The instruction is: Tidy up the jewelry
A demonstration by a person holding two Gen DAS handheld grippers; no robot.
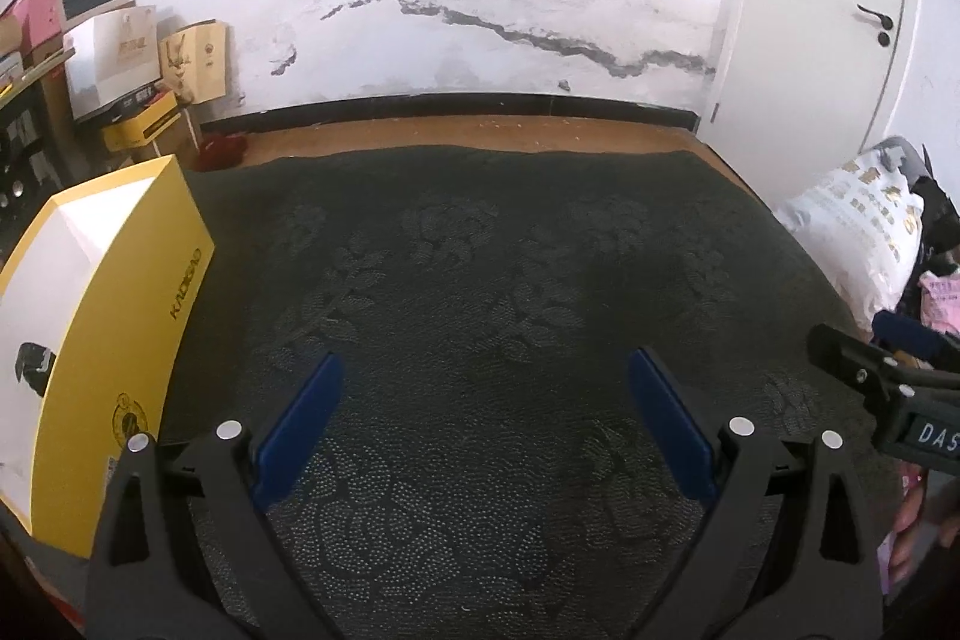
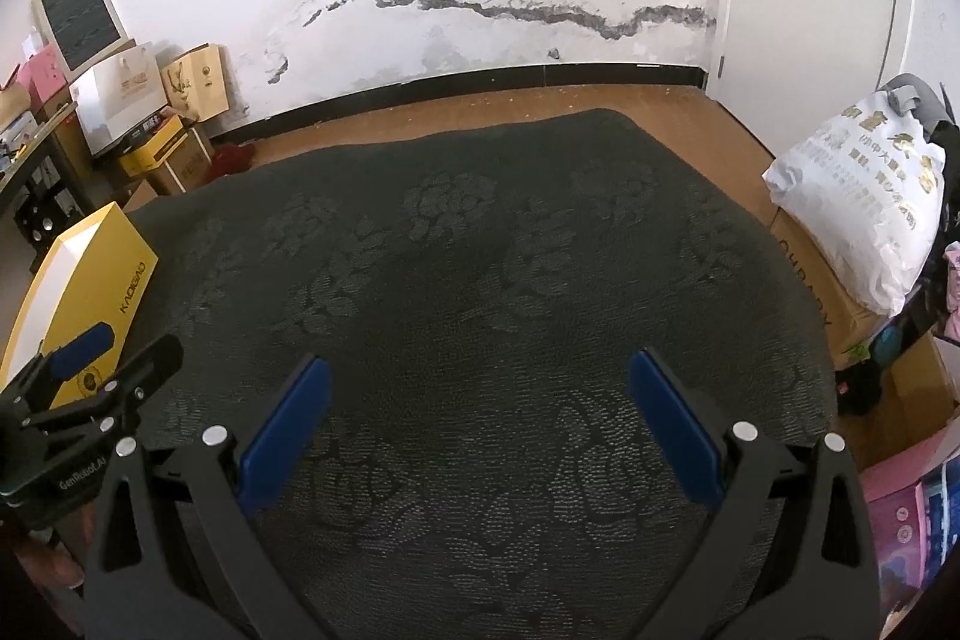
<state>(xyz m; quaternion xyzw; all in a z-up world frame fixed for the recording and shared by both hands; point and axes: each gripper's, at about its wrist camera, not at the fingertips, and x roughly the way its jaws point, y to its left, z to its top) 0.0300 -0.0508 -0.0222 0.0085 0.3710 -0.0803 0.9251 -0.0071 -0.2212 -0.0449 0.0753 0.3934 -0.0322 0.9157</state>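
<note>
The yellow box at nine o'clock bears "KAOGAO" along its side. The right gripper body shows "DAS", cut off at the edge. The left gripper body reads "GenRobot.AI". Print on the white bag is illegible.

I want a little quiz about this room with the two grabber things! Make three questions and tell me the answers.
1. True or false: the left gripper is holding a piece of jewelry.
2. On which side of the dark green flower-patterned cloth does the yellow and white cardboard box lie? A) left B) right C) middle
3. Fill in: the blue-padded fingers of the right gripper stand wide ____.

Key
1. False: its fingers are apart with nothing between them, and no jewelry shows in either view.
2. A
3. open
</note>
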